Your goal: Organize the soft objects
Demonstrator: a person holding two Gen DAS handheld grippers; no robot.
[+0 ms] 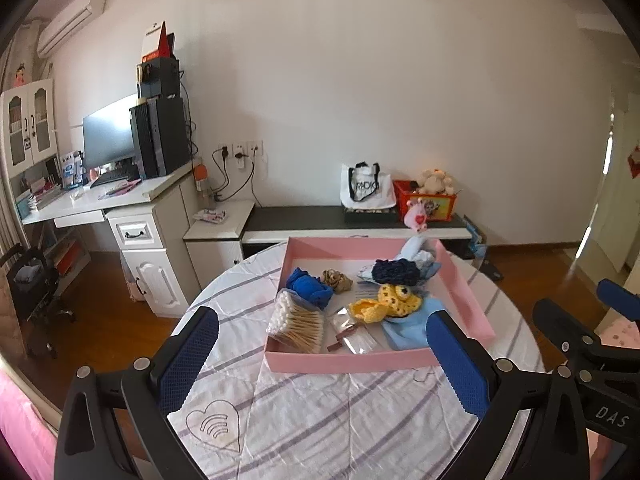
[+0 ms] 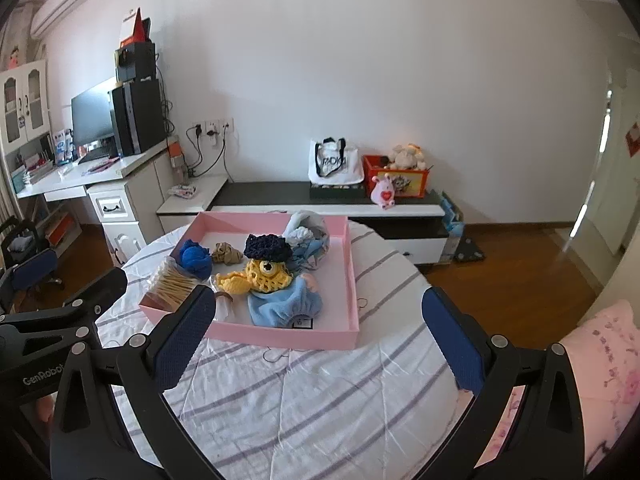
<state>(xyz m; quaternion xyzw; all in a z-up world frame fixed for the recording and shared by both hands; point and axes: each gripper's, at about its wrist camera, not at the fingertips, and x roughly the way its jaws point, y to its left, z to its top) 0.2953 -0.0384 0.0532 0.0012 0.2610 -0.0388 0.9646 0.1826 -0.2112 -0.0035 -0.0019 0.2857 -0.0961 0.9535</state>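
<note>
A shallow pink box lies on a round table. Inside are a yellow crocheted toy, a light blue cloth, a royal blue cloth, a tan scrunchie, a dark navy knit piece and a pack of cotton swabs. My left gripper hovers open before the box's near wall. Open too, my right gripper hangs over the striped cover by the box's front corner. Neither holds anything.
The table wears a white quilted cover with grey stripes. Behind it runs a low black-topped cabinet with a tote bag and plush toys. A white desk with a monitor stands left. A pink pillow lies right.
</note>
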